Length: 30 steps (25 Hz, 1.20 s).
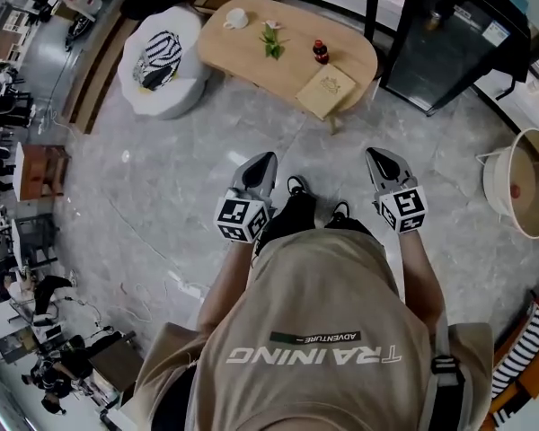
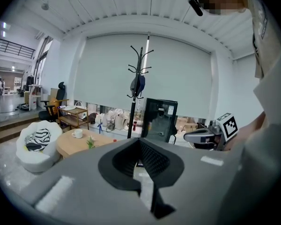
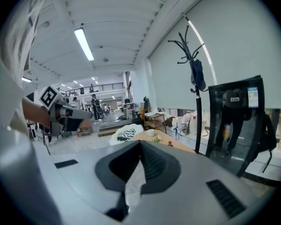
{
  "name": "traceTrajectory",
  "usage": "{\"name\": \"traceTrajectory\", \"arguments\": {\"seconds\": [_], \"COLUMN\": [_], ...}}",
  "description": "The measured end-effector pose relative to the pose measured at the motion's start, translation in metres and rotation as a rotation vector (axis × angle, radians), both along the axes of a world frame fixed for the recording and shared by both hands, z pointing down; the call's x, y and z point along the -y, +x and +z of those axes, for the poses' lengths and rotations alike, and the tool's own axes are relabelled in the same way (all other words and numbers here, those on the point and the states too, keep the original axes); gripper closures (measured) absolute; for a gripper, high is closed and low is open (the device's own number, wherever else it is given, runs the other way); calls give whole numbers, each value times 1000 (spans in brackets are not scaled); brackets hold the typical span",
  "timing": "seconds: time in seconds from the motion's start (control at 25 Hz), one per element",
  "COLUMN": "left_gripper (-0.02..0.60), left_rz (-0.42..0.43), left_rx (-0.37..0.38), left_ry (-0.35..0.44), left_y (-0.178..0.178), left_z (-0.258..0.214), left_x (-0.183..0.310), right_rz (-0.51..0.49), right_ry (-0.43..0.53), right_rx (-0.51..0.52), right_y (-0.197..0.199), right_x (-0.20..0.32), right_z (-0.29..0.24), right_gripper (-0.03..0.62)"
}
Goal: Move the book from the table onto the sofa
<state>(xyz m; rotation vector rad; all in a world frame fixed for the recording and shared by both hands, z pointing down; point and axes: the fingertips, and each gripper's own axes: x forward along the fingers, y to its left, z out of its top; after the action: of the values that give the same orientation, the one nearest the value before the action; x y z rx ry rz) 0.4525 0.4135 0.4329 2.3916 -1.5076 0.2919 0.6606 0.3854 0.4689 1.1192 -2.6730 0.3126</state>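
Note:
A tan book lies on the right end of the oval wooden table, next to a small red bottle. The white sofa with a zebra-striped cushion stands left of the table. Both grippers are held out before the person, well short of the table, over the grey floor. The left gripper is shut and empty, and so is the right gripper. In the left gripper view the shut jaws hide the book; the sofa shows at the left. The right gripper view shows its shut gripper and the sofa beyond.
A white cup and a small plant also stand on the table. A black cabinet is right of the table, with a coat stand near it. A round white tub sits at the right, a wooden stool at the left.

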Motion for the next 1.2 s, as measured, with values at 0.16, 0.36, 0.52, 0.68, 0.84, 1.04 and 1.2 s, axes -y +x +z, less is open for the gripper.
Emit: {"name": "traceTrajectory", "arguments": {"seconds": [0.16, 0.36, 0.52, 0.68, 0.84, 1.04, 1.2], "left_gripper": [575, 577, 575, 575, 575, 575, 575], "left_rz": [11, 28, 33, 47, 69, 125, 158], "left_rx": [-28, -72, -92, -88, -100, -98, -100], "left_ry": [-5, -2, 28, 46, 26, 14, -3], "left_y": [-11, -32, -56, -85, -112, -127, -137], "left_z": [8, 19, 7, 4, 14, 19, 27], "left_x": [7, 36, 65, 97, 122, 149, 168], "right_rz": [16, 54, 89, 112, 142, 207, 241], "right_ry": [5, 29, 26, 37, 36, 28, 10], "right_rx": [-4, -28, -29, -51, -66, -63, -65], "right_y": [-12, -28, -39, -56, -81, -97, -107], "right_x": [11, 38, 64, 96, 124, 149, 159], "right_z": [-5, -12, -19, -26, -26, -24, -20], "right_gripper": [589, 589, 589, 589, 589, 589, 589]}}
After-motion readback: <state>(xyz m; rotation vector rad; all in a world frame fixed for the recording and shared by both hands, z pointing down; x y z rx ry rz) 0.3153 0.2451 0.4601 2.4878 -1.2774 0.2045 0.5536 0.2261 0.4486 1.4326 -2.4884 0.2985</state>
